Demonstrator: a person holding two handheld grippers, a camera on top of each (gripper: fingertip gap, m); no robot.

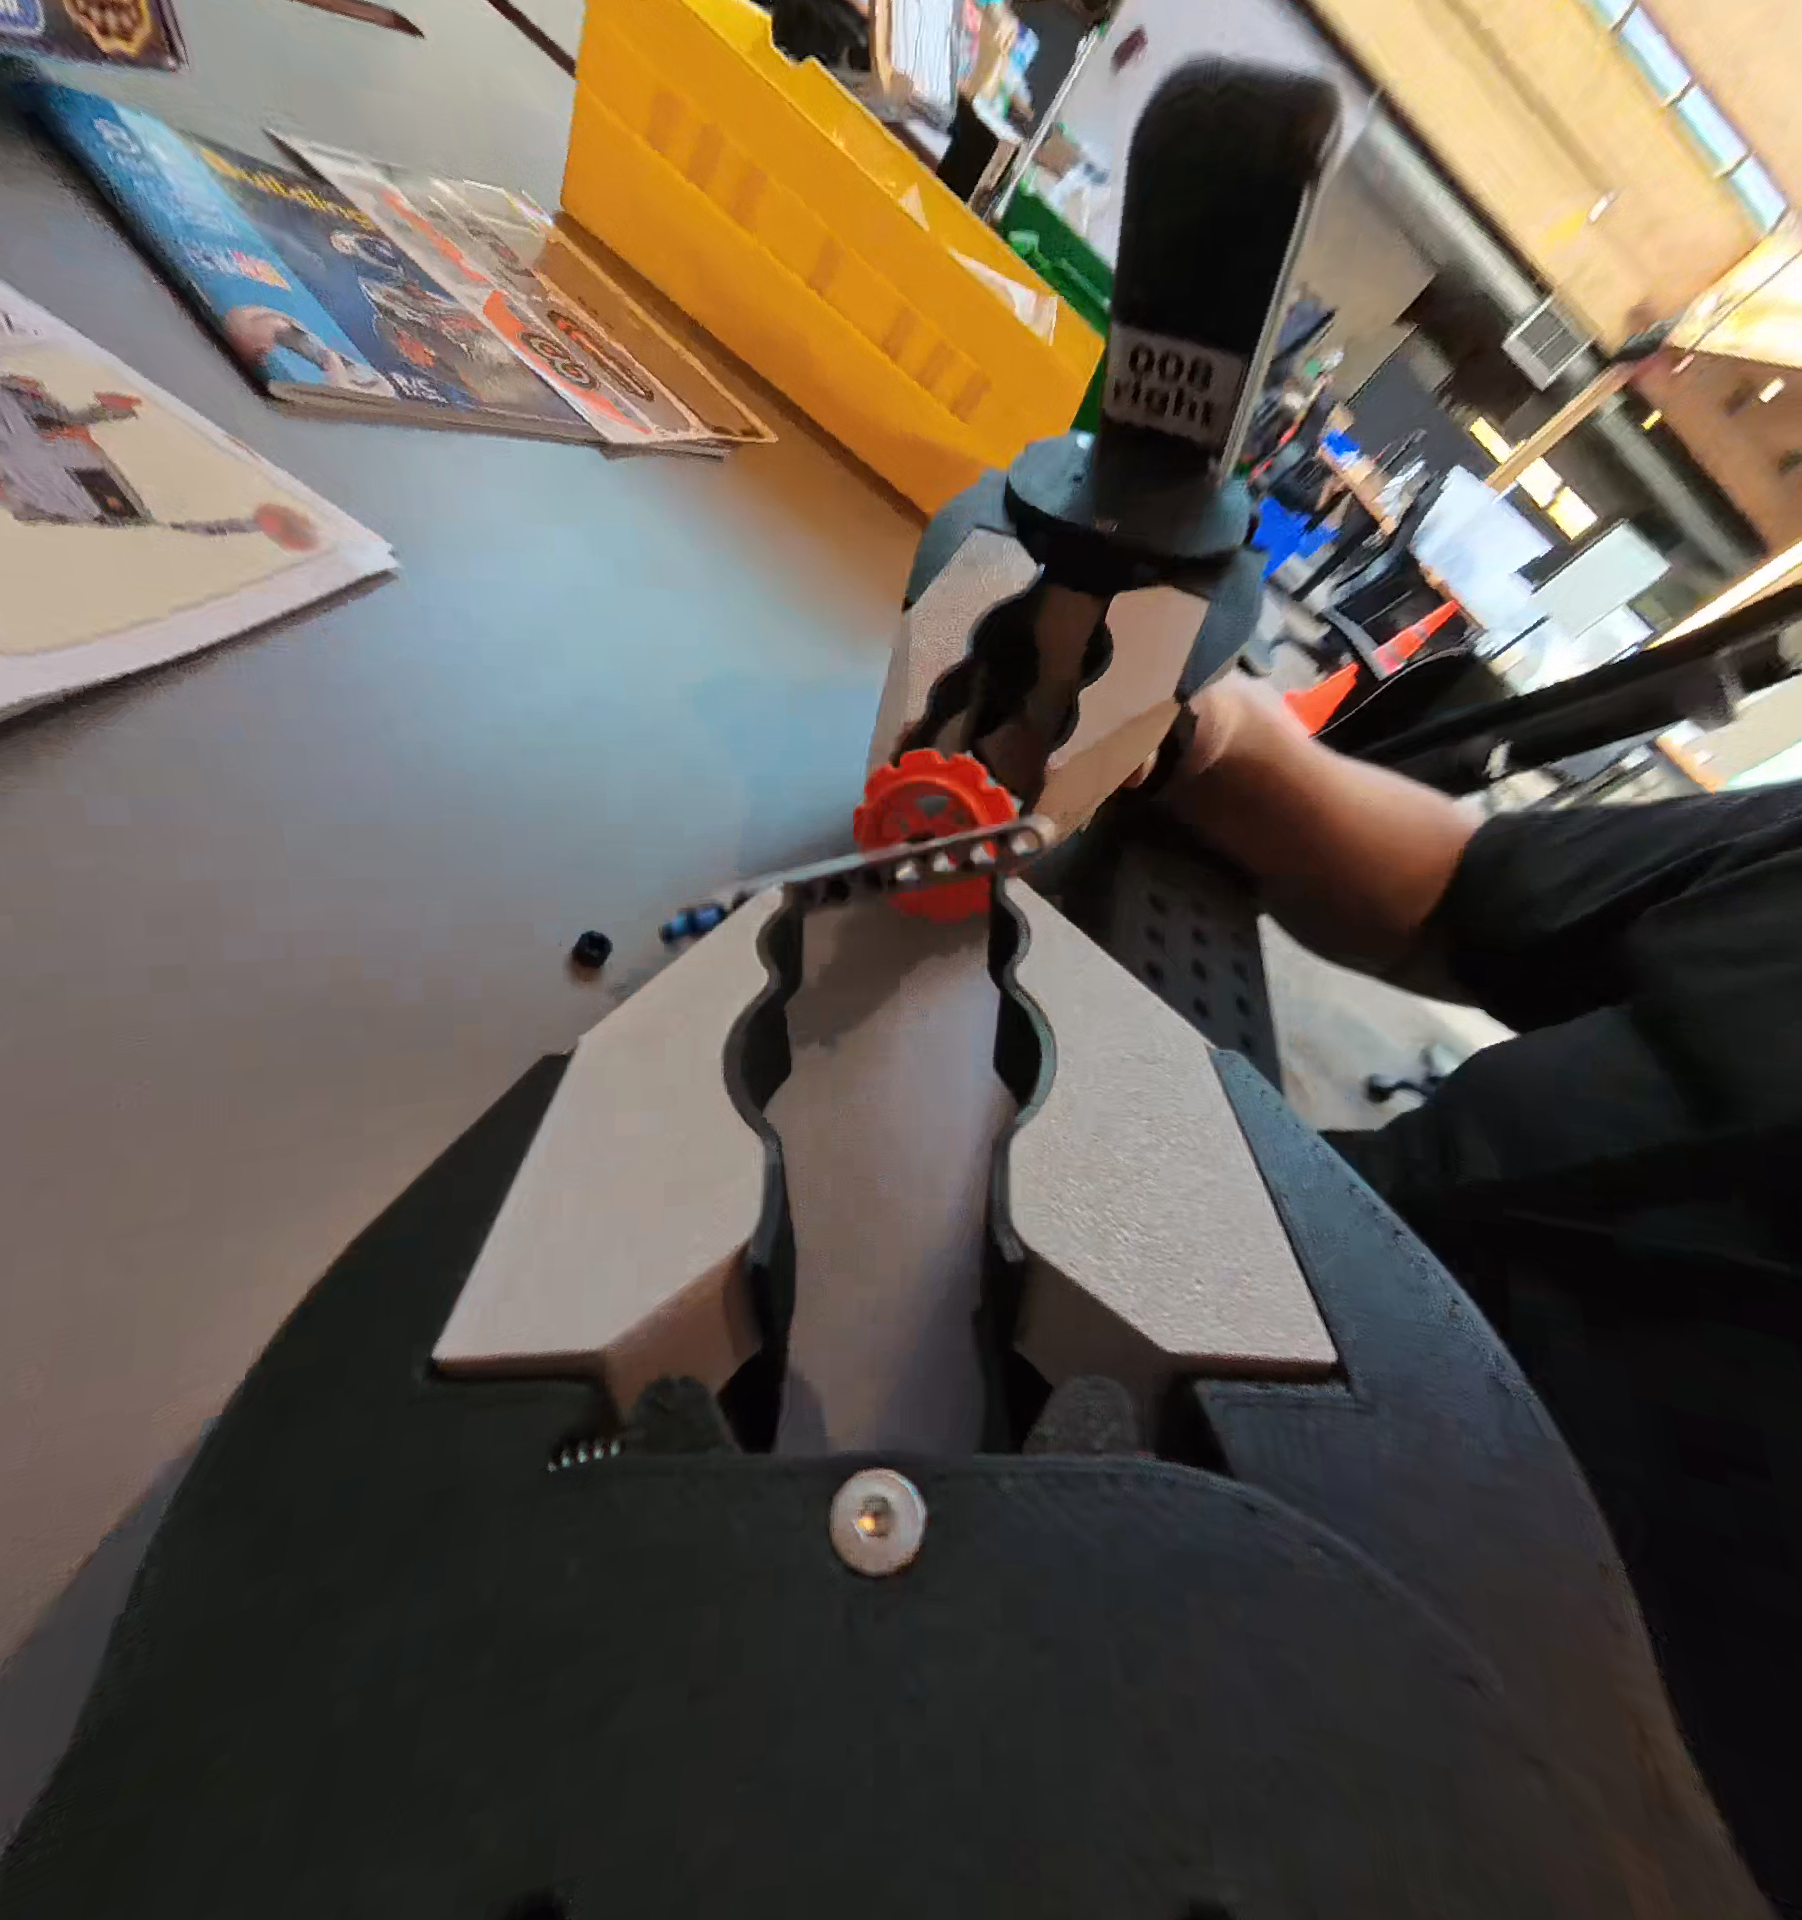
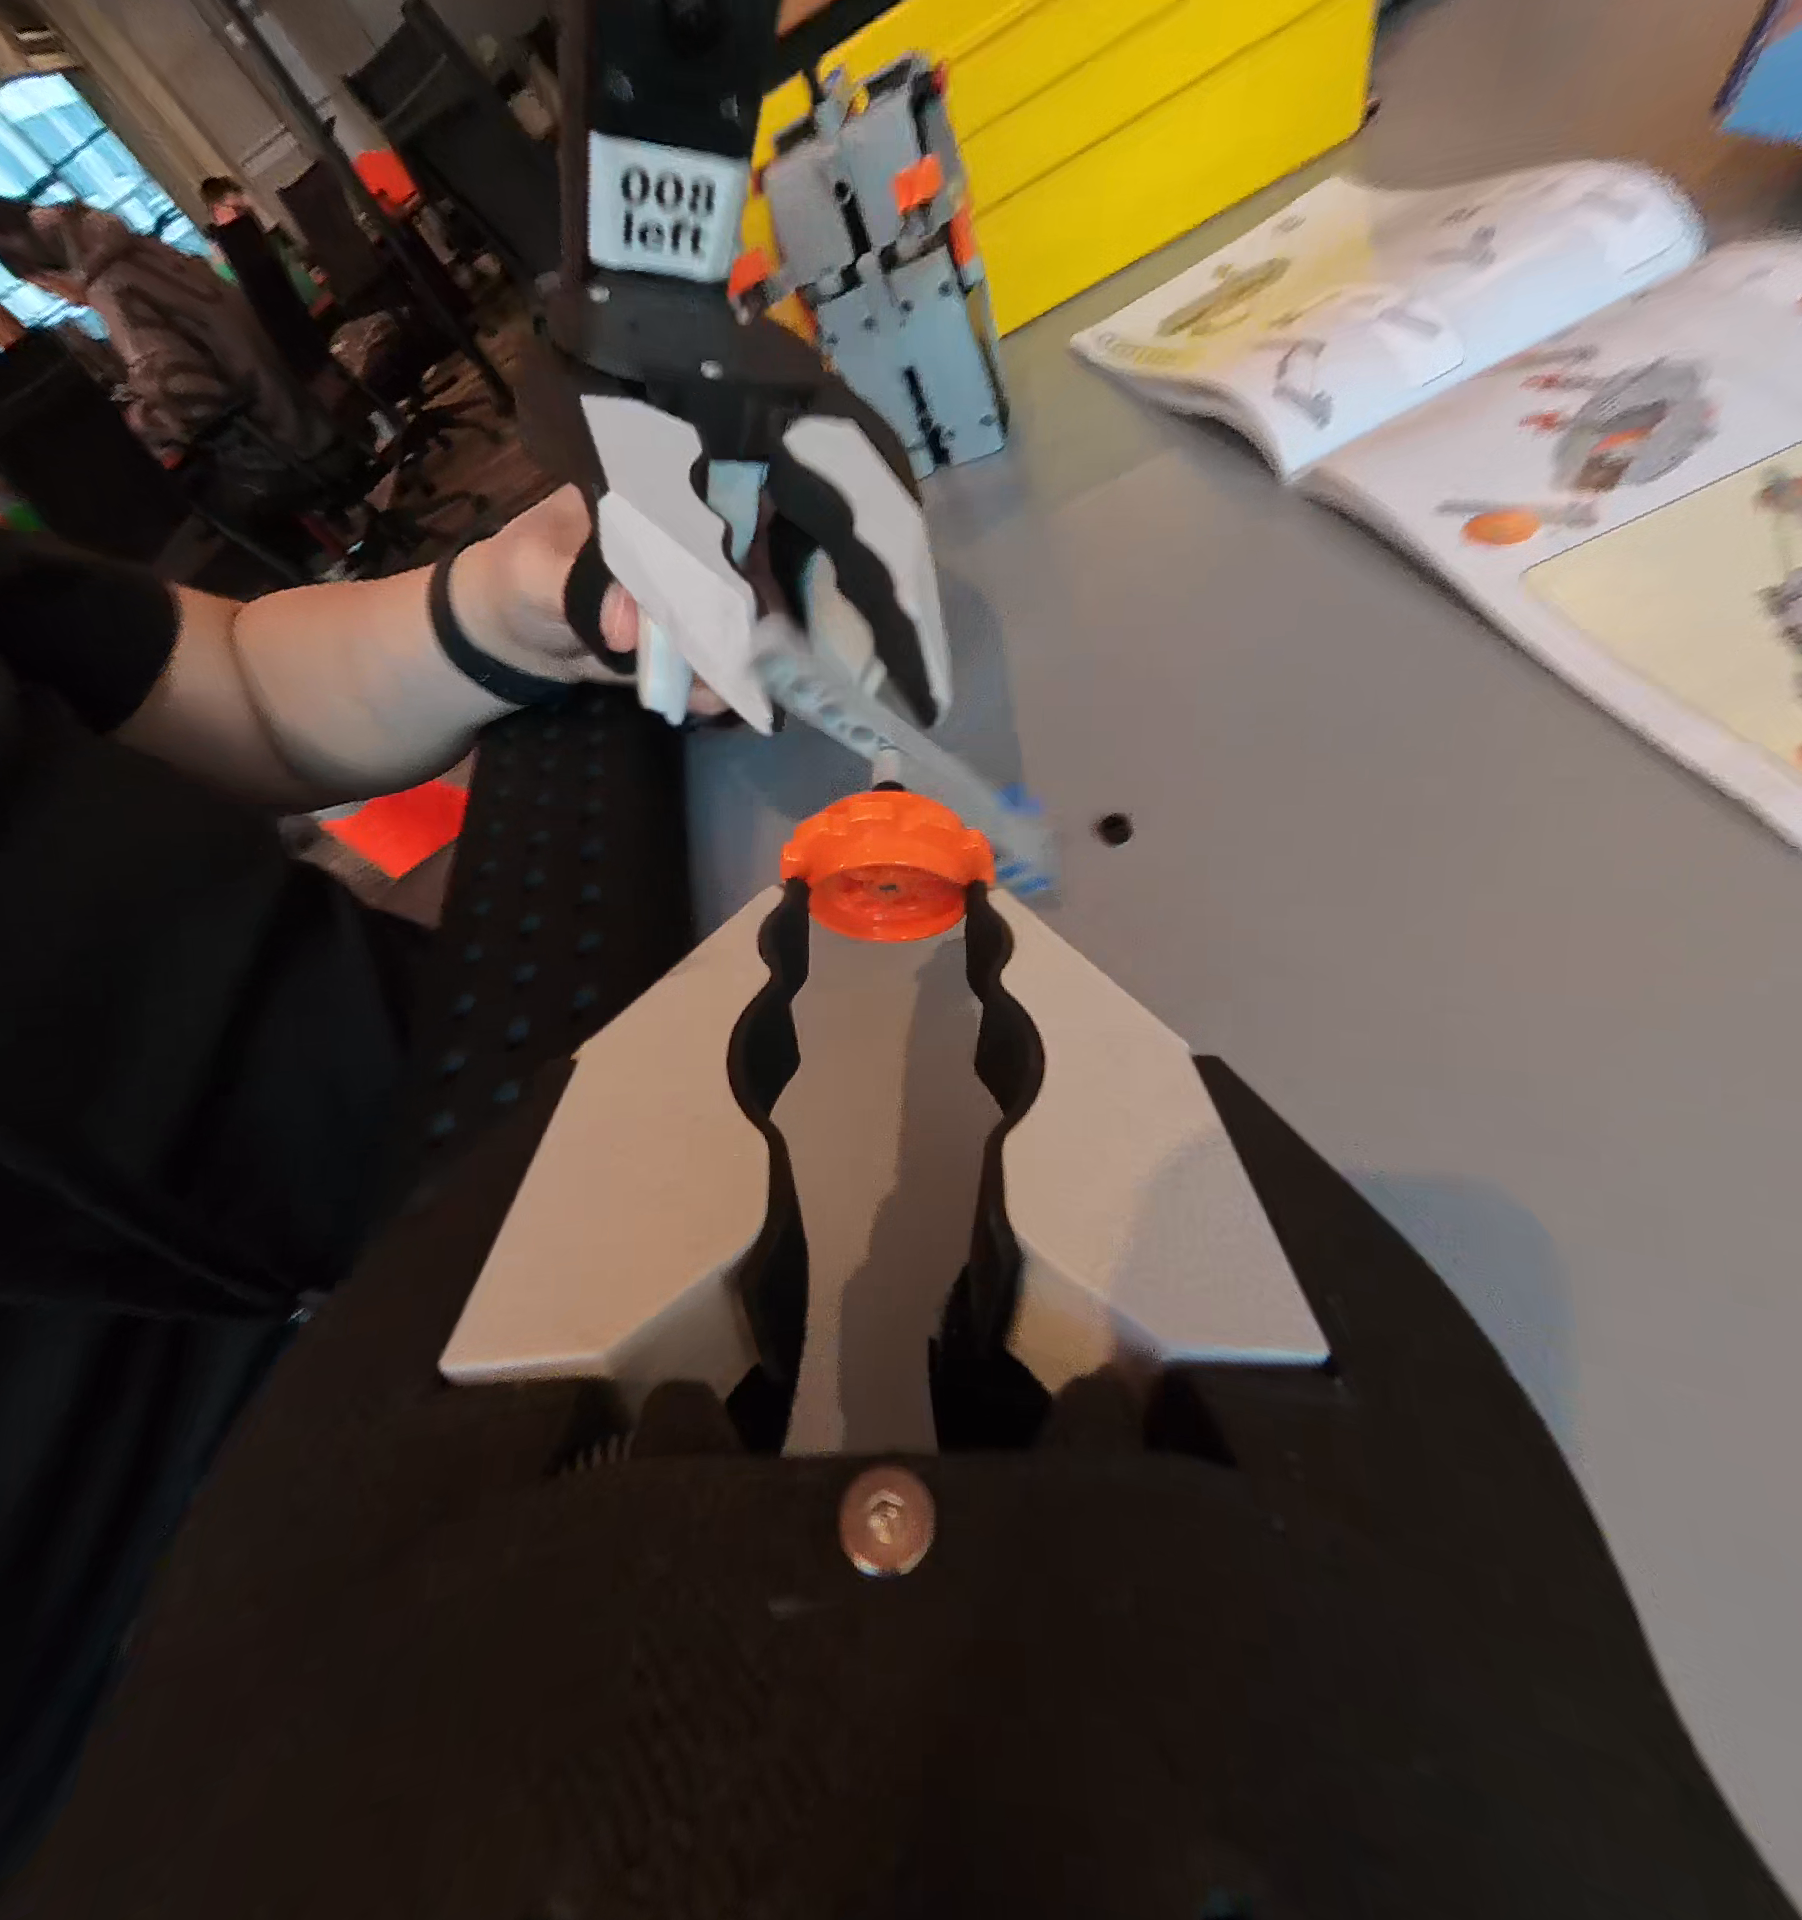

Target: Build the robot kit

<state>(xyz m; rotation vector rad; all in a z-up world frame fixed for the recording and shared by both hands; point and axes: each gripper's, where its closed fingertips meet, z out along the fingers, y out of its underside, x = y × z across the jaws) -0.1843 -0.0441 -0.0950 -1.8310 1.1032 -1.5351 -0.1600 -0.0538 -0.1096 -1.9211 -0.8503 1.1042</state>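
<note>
Left gripper [image 1: 892, 899] part closed, pinching a grey perforated beam [image 1: 907, 857] close to the fingertips. Grips it near one end, probably so that the far end with its blue pins [image 2: 1022, 847] sticks out free and unobstructed. Carried above the grey worktop [image 1: 461, 779], tilted rather than level.

Right gripper [image 2: 886, 899] closed only as far as an orange toothed wheel [image 2: 881, 873] allows. Clamps it by the rim between the very tips, which looks meant to leave the hub and both faces clear (the centre hole shows plainly in the right wrist view). Held in the air, just beside the beam. Cannot tell whether wheel and beam touch, though the left wrist view shows them overlapping.

Down on the worktop near the blue pins, well clear of both grippers: one small black piece [image 2: 1115, 828], loose. Farther back: open instruction booklets [image 2: 1499, 416] lying flat, pages up, within sight of the work. Behind those, a yellow bin [image 1: 824, 260], and just in front of it a grey and orange built model [image 2: 886, 291] standing upright.
</note>
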